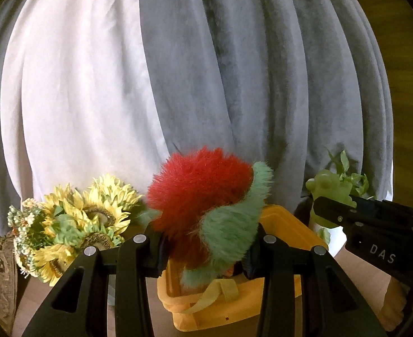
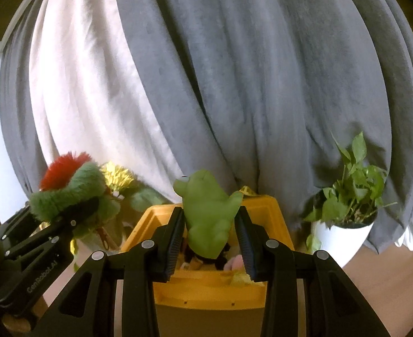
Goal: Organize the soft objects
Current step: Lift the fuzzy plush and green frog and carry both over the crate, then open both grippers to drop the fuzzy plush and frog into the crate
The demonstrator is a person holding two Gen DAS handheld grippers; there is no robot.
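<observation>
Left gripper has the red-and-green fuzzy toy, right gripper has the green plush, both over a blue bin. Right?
Almost: the bin is yellow, not blue, as the right wrist view shows. The rest holds: the left gripper grips the red-and-green fuzzy toy, and the right gripper grips the green plush, both over the bin.

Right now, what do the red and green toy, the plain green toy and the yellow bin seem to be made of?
Red and green toy: long-pile plush, probably synthetic; loose fibres fringe its outline.
Plain green toy: smooth, short-napped fabric, matte; it dents softly between the fingers.
Yellow bin: likely moulded plastic, slight sheen; stiff walls with a rounded rim.
</observation>
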